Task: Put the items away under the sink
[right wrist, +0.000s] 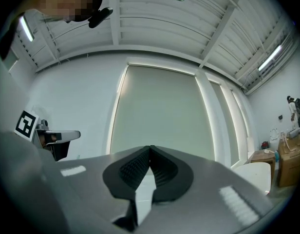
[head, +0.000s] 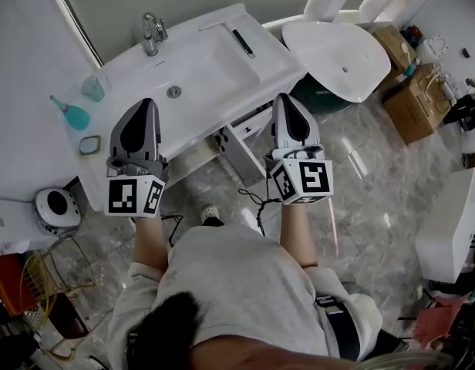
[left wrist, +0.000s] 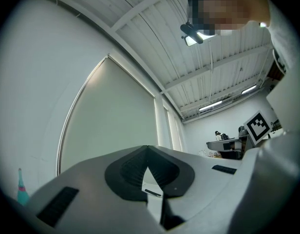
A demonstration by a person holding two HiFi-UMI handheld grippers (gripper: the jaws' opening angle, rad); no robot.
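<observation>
A white sink (head: pixel 210 72) with a chrome faucet (head: pixel 151 33) stands ahead in the head view. On its left counter are a teal bottle (head: pixel 70 115), a pale teal cup (head: pixel 92 89) and a small grey dish (head: pixel 89 145); a black stick-like item (head: pixel 243 42) lies on the right rim. My left gripper (head: pixel 144 105) is held over the sink's front edge, shut and empty. My right gripper (head: pixel 287 100) is at the sink's right corner, also shut and empty. Both gripper views look up at wall and ceiling; the teal bottle's tip (left wrist: pixel 20 191) shows at the lower left of the left gripper view.
Below the sink is a dim open space with a white support (head: pixel 239 151). A white rounded tabletop (head: pixel 338 52) and cardboard boxes (head: pixel 419 102) stand to the right. A round white device (head: pixel 56 208) and wire basket (head: pixel 41 272) sit at left. A black cable (head: pixel 257 203) trails on the marble floor.
</observation>
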